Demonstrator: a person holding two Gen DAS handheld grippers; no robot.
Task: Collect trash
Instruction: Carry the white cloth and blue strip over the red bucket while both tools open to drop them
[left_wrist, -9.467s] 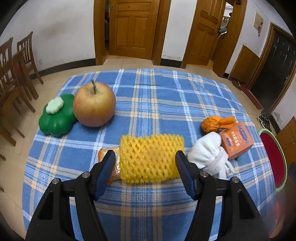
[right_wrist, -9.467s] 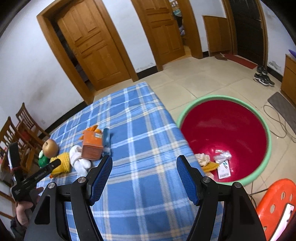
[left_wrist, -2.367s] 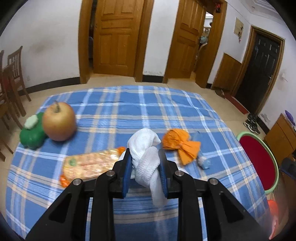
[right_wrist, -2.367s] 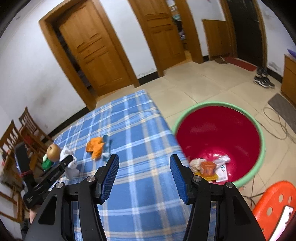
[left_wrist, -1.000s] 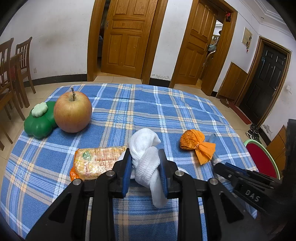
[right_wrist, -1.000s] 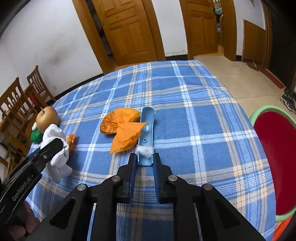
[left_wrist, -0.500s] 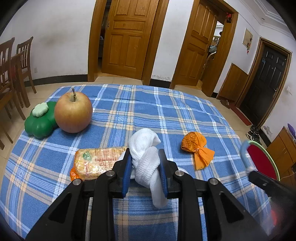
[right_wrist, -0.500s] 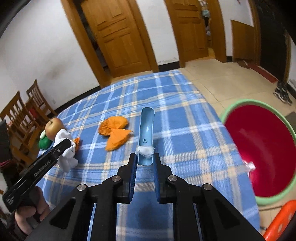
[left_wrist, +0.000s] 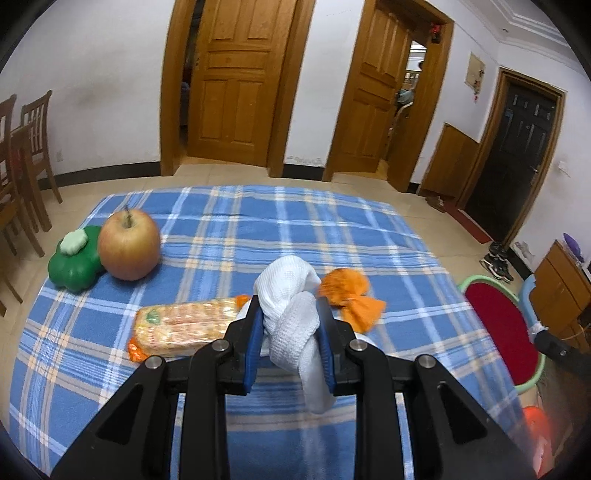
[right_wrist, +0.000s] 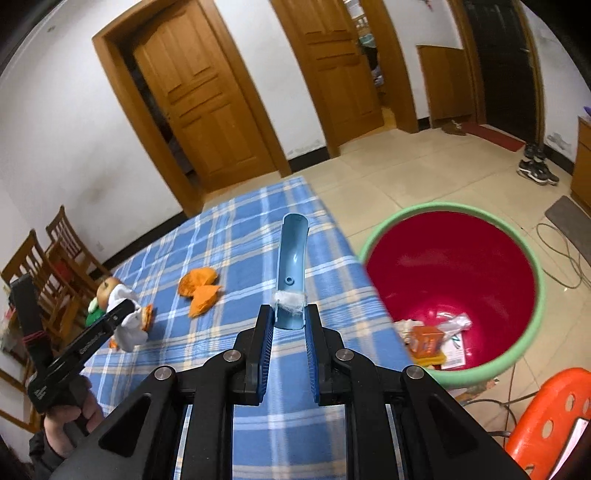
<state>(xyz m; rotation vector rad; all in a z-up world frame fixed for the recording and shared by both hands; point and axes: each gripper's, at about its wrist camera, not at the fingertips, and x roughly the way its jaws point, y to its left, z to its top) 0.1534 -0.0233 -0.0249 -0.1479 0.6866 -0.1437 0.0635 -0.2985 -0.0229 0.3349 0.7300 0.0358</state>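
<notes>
Jaws on both of my grippers are clamped on trash: my left gripper (left_wrist: 290, 332) pinches a knotted white cloth (left_wrist: 291, 314) between its blue pads, the tail of the cloth hanging below them, and my right gripper (right_wrist: 289, 325) grips the near end of a curved light-blue plastic strip (right_wrist: 291, 258) banded with white tape, its far end pointing away over the table. Left wrist view, left to right: wooden chairs (left_wrist: 26, 155) by the wall; a green clover-shaped container (left_wrist: 75, 264) touching an apple (left_wrist: 129, 249) at the far left of the blue plaid tablecloth (left_wrist: 258, 229); a cracker packet (left_wrist: 184, 326) lying near, just left of the held cloth; a crumpled orange wrapper (left_wrist: 351, 299) just right of it. Right wrist view, left to right: a hand (right_wrist: 72, 417) holding the left gripper with the cloth; the orange wrapper on the tablecloth; the held strip; a red basin with a green rim (right_wrist: 537, 295) on the floor beside the table's right edge, holding an orange box (right_wrist: 426, 339) and scraps; an orange stool (right_wrist: 550, 417) at the near right.
</notes>
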